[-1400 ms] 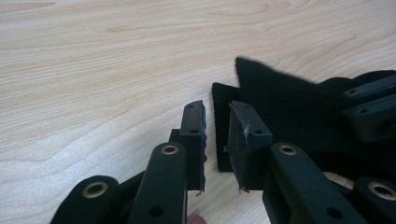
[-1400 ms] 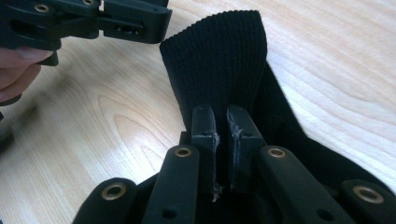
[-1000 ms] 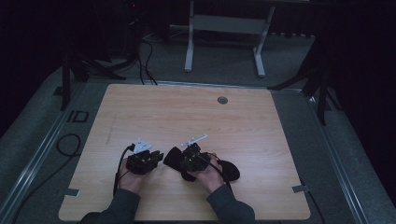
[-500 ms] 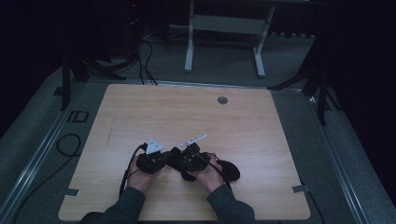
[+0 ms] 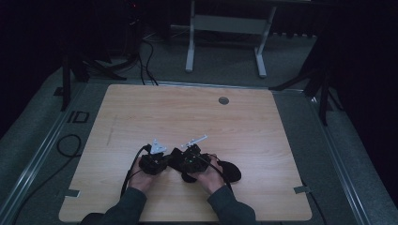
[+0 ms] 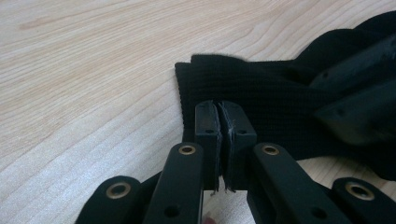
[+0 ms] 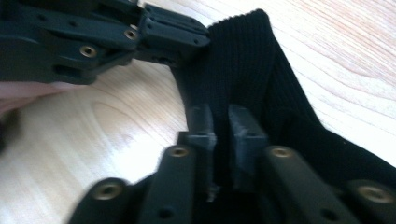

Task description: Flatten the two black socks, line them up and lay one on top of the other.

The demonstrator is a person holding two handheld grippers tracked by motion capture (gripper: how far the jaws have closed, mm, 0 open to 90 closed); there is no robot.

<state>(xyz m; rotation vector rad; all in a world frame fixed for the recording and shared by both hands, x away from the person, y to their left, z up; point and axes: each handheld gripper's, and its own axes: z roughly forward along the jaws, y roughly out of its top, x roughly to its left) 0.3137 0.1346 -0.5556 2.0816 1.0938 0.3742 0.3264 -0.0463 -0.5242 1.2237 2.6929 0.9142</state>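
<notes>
A black ribbed sock (image 5: 231, 171) lies on the wooden table (image 5: 187, 117) near its front edge, partly under the person's right hand. My left gripper (image 6: 219, 116) has just been closing, and its pads are pressed together on the edge of the sock's cuff (image 6: 280, 93). From the right gripper view, the left gripper (image 7: 177, 32) pinches the cuff's corner. My right gripper (image 7: 222, 126) has just been opening; the sock (image 7: 252, 60) runs through the gap between its jaws without being pressed. In the high view, the left gripper (image 5: 170, 160) and right gripper (image 5: 180, 163) meet tip to tip.
A round grommet hole (image 5: 224, 100) sits near the table's far edge. Tape tabs mark the front corners (image 5: 300, 190). A cable loop (image 5: 70, 143) lies on the floor to the left, and a white frame's legs (image 5: 190, 47) stand behind the table.
The left hand has slid right to the right gripper, and its jaws have shut on the sock's cuff. The right hand has stayed put.
</notes>
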